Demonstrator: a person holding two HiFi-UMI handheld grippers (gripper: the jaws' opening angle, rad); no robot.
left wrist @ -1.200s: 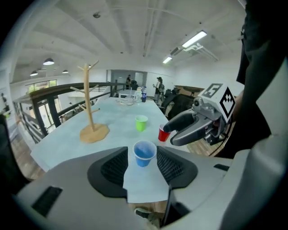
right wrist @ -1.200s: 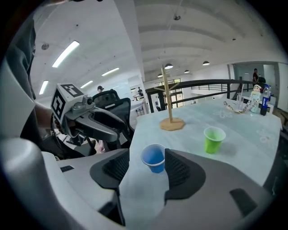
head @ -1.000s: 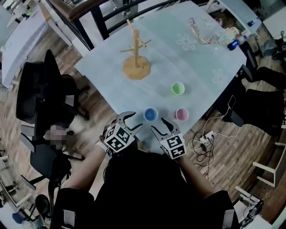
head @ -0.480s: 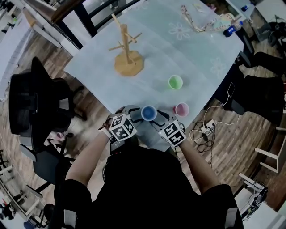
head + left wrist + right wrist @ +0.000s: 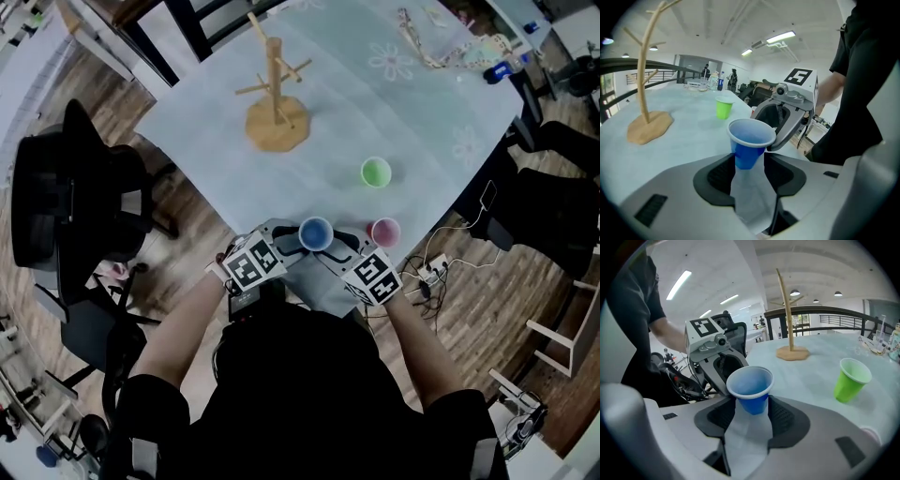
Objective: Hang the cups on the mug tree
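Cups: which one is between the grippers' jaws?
The blue cup: it stands between the jaws of the left gripper, which have just been closing, and of the right gripper. The green cup and pink cup stand apart.

No words, numbers or brand names legible anywhere. Only markings: black-and-white square code patterns on the cubes of the left gripper [image 5: 292,242] and right gripper [image 5: 337,251], at the desk's [image 5: 422,103] near edge. Far-right clutter too small to read.
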